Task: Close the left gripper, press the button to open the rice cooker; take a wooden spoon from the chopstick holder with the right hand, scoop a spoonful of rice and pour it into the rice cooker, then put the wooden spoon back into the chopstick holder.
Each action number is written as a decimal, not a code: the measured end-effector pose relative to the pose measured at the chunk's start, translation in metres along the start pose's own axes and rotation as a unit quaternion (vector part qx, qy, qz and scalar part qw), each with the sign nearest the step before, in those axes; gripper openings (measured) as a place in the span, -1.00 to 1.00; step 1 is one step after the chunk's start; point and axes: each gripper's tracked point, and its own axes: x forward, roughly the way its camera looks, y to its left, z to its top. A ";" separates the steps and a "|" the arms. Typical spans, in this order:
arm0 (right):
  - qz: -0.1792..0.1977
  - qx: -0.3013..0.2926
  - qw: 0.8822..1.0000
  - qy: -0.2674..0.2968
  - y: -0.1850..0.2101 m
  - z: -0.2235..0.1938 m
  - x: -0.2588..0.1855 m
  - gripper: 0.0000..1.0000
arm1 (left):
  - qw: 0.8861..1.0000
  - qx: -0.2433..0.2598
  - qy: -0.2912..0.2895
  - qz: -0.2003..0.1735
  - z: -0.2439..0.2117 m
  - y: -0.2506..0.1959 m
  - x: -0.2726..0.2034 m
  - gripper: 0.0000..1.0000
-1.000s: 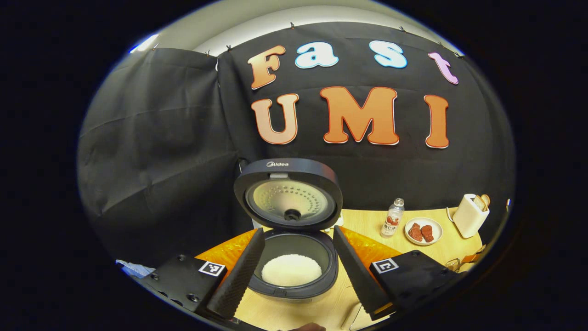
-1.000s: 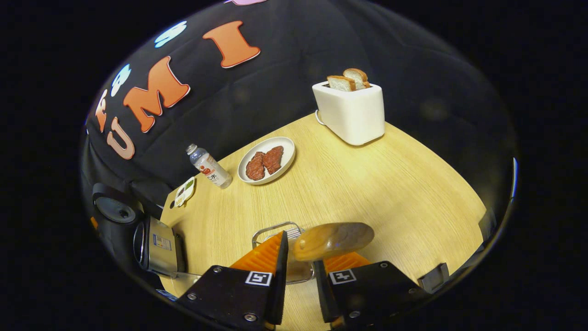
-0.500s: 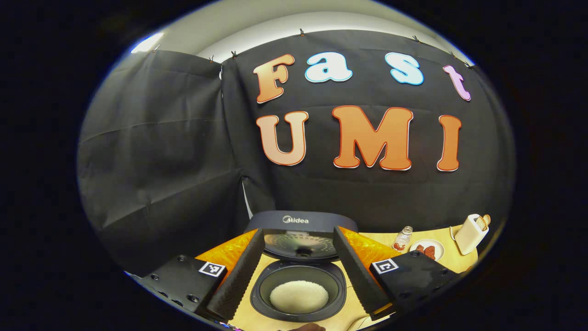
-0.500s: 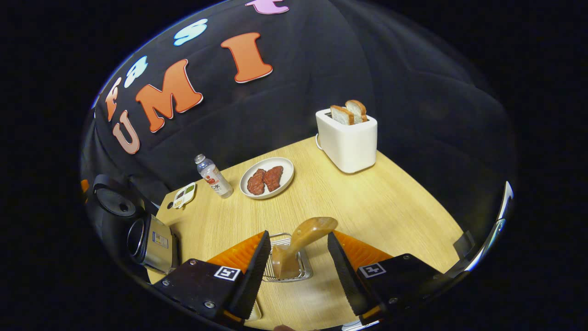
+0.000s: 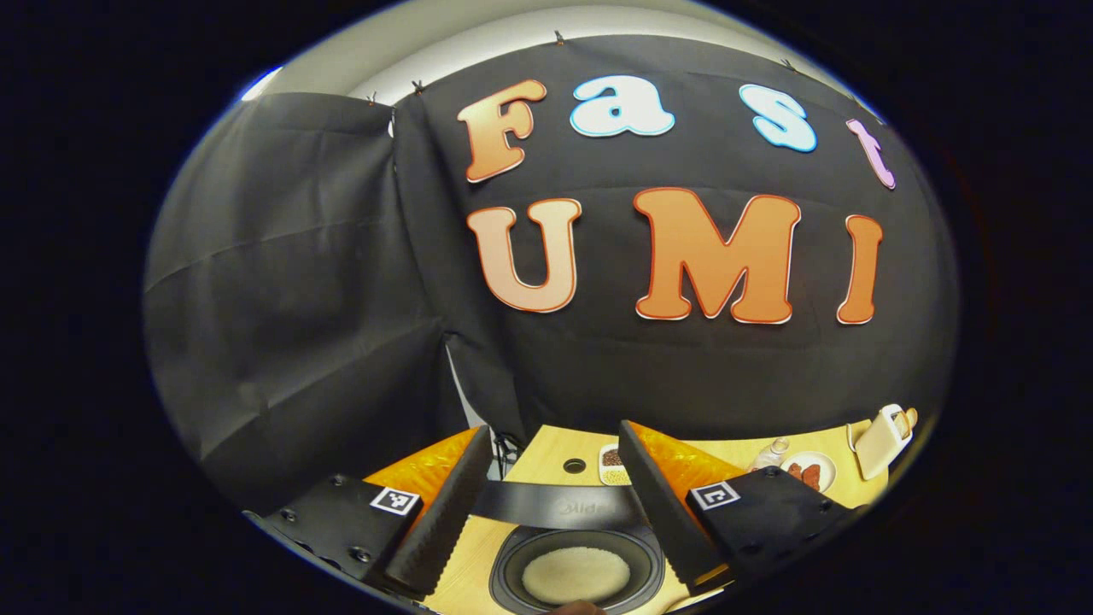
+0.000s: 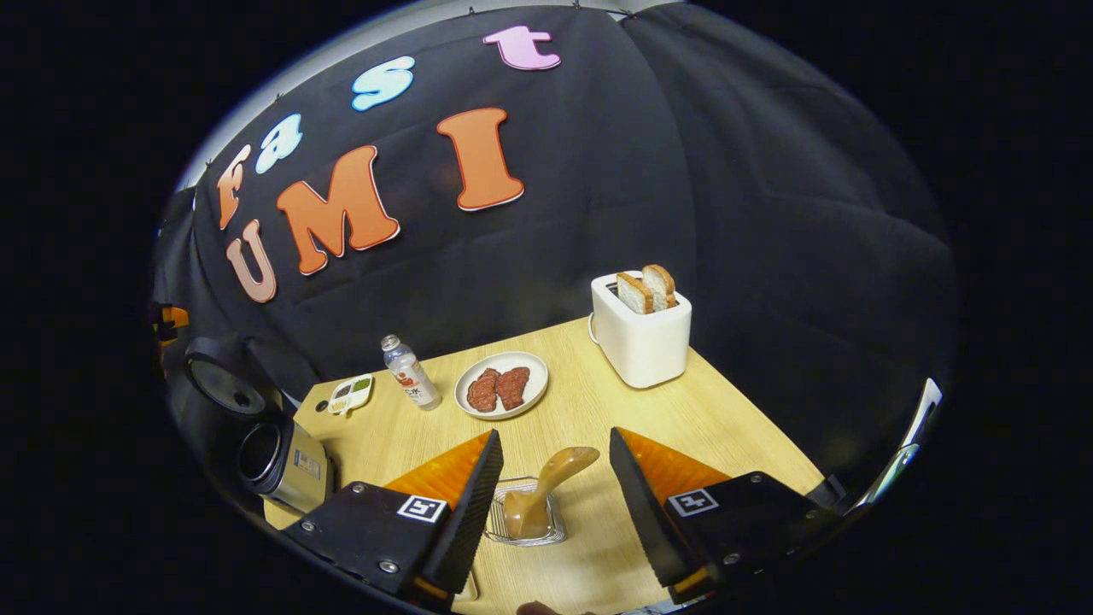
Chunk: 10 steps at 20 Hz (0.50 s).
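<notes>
The rice cooker stands open on the tabletop, white rice in its pot. The left hand-held gripper hangs above it, jaws spread wide, holding nothing. The right hand-held gripper is equally wide and empty; the wooden spoon leans in the wire chopstick holder right of the cooker.

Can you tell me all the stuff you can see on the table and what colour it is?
rice cooker: 1, black, open, white rice inside, table's left
wooden spoon: 1, brown, in holder
chopstick holder: 1, wire, table front
toaster: 1, white, two bread slices, back right
plate: 1, white, two red-brown pieces
bottle: 1, clear, beside plate
small dish: 1, white, left of bottle
table: 1, light wood
left gripper: 1, black-orange, open
right gripper: 1, black-orange, open
</notes>
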 end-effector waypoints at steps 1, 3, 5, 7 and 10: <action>-0.001 -0.005 1.000 -0.002 0.000 0.000 -0.001 0.58 | 1.000 0.013 0.020 -0.006 -0.012 -0.004 0.010 0.99; -0.003 -0.011 1.000 -0.004 -0.004 0.002 -0.006 0.58 | 0.998 0.017 0.051 -0.017 -0.022 -0.010 0.021 0.86; -0.006 -0.014 1.000 -0.005 -0.005 0.000 -0.008 0.58 | 0.996 0.000 0.085 -0.034 -0.038 -0.014 0.023 0.99; -0.008 -0.017 1.000 -0.006 -0.006 0.000 -0.010 0.58 | 0.991 -0.011 0.124 -0.041 -0.058 -0.019 0.022 0.86; -0.003 -0.018 1.000 -0.001 -0.002 -0.003 -0.009 0.58 | 0.980 -0.011 0.195 -0.034 -0.097 -0.020 0.011 0.90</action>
